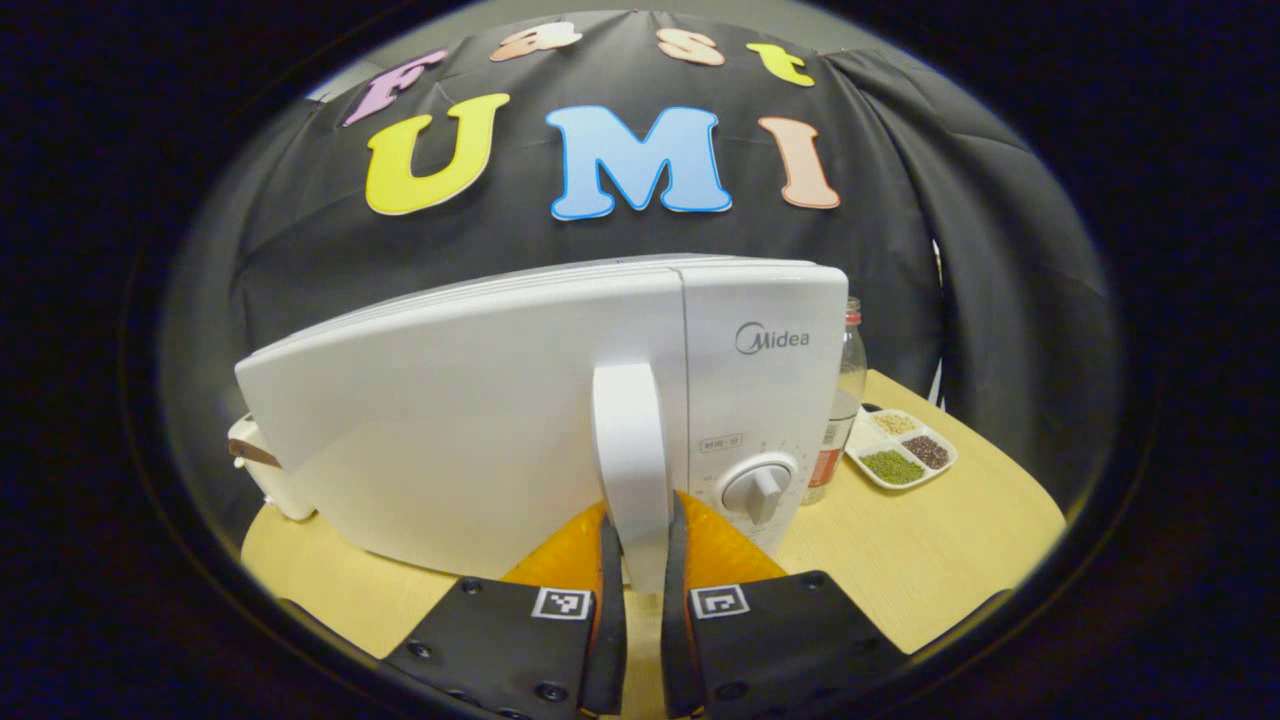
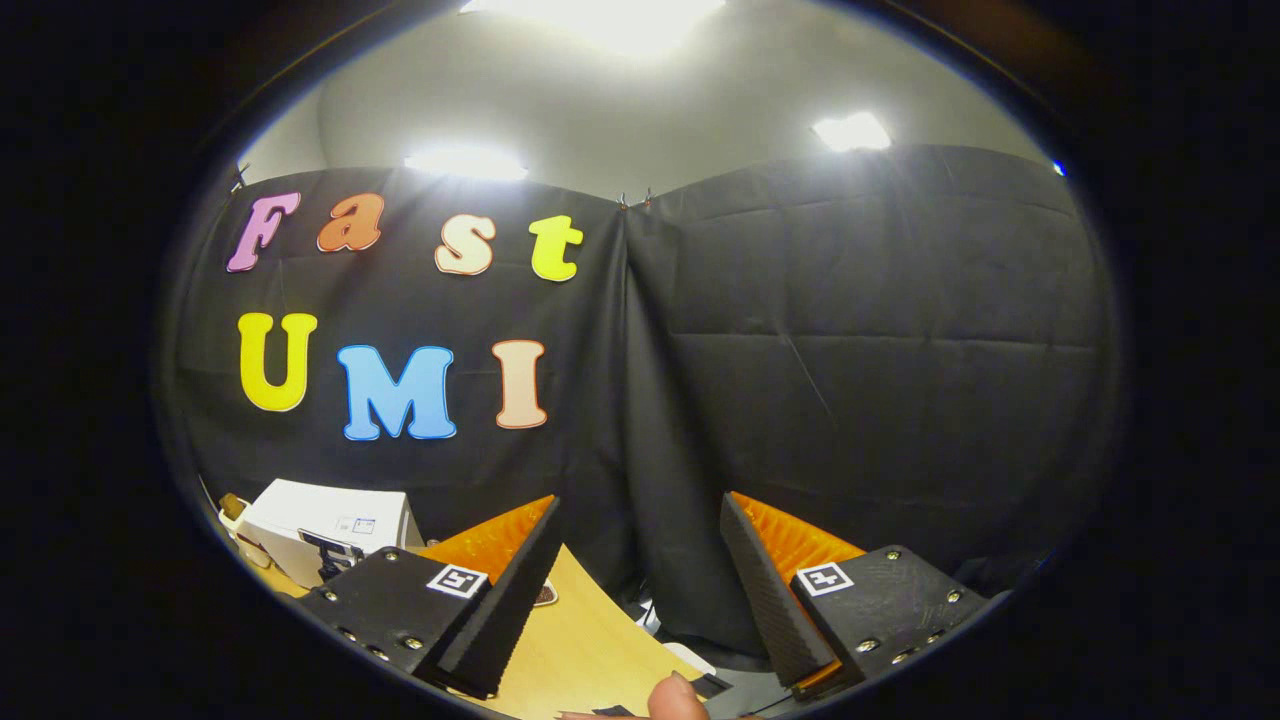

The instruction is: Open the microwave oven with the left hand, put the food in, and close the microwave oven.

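The left tool (image 1: pixel 640 545) pinches the vertical white handle (image 1: pixel 630 450) of the white plastic microwave oven (image 1: pixel 480 400), which stands on the pale wooden counter (image 1: pixel 930 560). Right of the oven sits a white divided tray of grains (image 1: pixel 900 450). The right tool (image 2: pixel 640 560) is spread, gripping nothing.

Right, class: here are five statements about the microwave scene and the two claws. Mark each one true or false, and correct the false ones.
1. The left claw is closed on the microwave's door handle. True.
2. The right claw is holding the food. False: its fingers stand wide apart with nothing between them.
3. A divided dish of beans sits on the table to the right of the microwave in the left gripper view. True.
4. A bottle lies on its side on top of the microwave. False: it stands upright on the table beside it.
5. The dial sits right of the handle. True.
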Available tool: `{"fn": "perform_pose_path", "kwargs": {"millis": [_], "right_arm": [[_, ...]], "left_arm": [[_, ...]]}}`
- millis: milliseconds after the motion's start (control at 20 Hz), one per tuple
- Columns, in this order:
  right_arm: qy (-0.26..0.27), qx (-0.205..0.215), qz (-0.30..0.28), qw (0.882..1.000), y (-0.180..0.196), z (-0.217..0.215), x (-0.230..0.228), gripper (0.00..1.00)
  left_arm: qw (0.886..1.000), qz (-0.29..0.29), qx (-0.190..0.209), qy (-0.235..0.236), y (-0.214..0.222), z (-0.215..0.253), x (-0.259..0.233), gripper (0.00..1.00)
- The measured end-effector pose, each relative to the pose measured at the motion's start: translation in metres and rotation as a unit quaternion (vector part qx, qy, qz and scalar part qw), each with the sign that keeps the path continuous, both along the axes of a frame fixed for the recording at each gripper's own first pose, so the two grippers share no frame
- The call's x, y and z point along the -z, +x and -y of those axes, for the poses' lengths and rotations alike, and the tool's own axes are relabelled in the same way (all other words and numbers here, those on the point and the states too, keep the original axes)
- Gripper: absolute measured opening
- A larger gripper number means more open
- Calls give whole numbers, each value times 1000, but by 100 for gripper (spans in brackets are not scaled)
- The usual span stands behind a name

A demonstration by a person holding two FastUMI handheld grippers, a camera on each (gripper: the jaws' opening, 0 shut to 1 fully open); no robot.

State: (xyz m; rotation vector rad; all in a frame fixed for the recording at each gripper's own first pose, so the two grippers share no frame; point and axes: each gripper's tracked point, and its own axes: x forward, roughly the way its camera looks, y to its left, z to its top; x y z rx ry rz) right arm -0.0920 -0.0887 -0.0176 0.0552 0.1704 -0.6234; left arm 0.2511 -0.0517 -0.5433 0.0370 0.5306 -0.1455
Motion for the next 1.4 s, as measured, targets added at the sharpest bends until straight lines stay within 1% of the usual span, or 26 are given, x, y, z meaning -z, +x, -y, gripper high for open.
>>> {"fn": "perform_pose_path", "kwargs": {"millis": [150,300,600,750,850,1000,1100,1250,1300,1350,1400], "right_arm": [[5,9,3,1000,-11,4,-1,97],[6,15,2,1000,-20,4,2,96],[19,27,0,999,-37,4,8,96],[3,34,-6,999,-41,2,7,96],[-6,30,-10,999,-42,-2,6,96],[-5,19,-12,1000,-43,-9,8,96],[-8,8,-15,1000,-45,-11,7,96],[-23,-7,-20,1000,-54,-8,3,96],[-22,-6,-33,999,-62,-3,8,96],[-22,-10,-34,999,-69,0,10,96],[-24,-7,-30,999,-73,3,8,96]], "left_arm": [[1000,1,5,8,0,0,0,23],[1000,1,3,10,0,0,0,23],[1000,0,14,10,-1,1,1,23],[1000,3,14,13,-2,0,1,23],[1000,3,19,11,-1,1,2,23],[999,6,29,16,-1,1,1,23],[1000,7,24,13,-2,0,0,23],[1000,3,6,12,-6,-1,0,23],[1000,-9,-8,7,-16,-3,1,23],[1000,-4,-23,3,-32,-6,-2,23],[999,15,-27,13,-44,-10,-4,23]]}}
